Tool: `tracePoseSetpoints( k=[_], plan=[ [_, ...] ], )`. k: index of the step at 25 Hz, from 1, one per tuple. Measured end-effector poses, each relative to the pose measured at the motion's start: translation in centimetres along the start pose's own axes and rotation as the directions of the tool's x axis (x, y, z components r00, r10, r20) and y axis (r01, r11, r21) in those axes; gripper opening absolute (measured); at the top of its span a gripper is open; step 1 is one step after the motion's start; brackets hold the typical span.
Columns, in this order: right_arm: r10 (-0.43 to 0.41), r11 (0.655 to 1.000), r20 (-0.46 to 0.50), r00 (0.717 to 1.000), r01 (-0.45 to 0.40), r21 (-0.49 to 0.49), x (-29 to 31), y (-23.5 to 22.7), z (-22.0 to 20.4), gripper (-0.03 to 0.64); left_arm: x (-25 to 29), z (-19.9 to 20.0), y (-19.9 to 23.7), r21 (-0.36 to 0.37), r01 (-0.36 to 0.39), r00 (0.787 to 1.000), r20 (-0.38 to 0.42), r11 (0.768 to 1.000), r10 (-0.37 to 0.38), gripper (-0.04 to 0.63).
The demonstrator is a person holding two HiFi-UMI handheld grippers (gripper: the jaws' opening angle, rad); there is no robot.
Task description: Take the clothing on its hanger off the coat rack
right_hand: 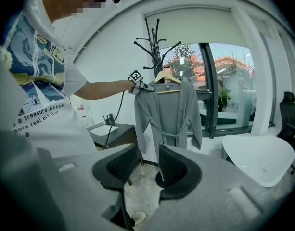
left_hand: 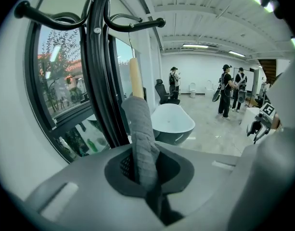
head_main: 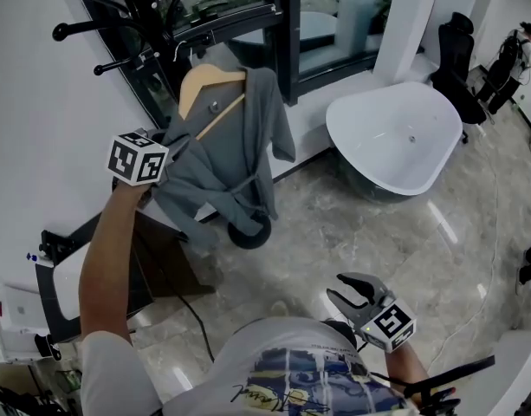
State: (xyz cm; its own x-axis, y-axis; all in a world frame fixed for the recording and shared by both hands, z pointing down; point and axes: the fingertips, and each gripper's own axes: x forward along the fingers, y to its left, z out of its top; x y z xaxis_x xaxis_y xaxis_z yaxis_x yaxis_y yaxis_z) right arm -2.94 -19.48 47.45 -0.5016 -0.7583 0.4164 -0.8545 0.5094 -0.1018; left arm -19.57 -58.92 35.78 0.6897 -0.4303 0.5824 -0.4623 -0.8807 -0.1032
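Your left gripper (head_main: 177, 148) is clamped on the shoulder of the grey fabric robe (head_main: 235, 154). The robe hangs on its pale wooden hanger (head_main: 206, 80), whose hook sits over an arm of the black metal coat rack (head_main: 157, 24) (beside the window). The grasp looks made; lifting the hanger off the rack is left. Your right gripper (head_main: 353, 291) hangs low, jaws apart, empty.

Left hand-held gripper (head_main: 177, 144) raised, clamped on robe (head_main: 239, 159) — right hand-held gripper (head_main: 338, 288) low, agape
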Motion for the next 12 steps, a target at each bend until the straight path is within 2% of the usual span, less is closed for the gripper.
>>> tracePoseSetpoints(
  k=[7,12],
  plan=[
    [-0.011,1.0,-0.007,1.0,0.011,0.007,-1.1,-1.0,-0.6,0.144,-0.4,0.4,-0.2,-0.038,-0.022,0.999,-0.026,0.999,0.021,0.005],
    [0.009,1.0,-0.002,1.0,-0.009,0.009,-2.1,-1.7,-1.3,0.144,-1.1,2.0,-1.1,-0.011,-0.038,0.999,-0.021,0.999,0.037,0.005]
  ],
)
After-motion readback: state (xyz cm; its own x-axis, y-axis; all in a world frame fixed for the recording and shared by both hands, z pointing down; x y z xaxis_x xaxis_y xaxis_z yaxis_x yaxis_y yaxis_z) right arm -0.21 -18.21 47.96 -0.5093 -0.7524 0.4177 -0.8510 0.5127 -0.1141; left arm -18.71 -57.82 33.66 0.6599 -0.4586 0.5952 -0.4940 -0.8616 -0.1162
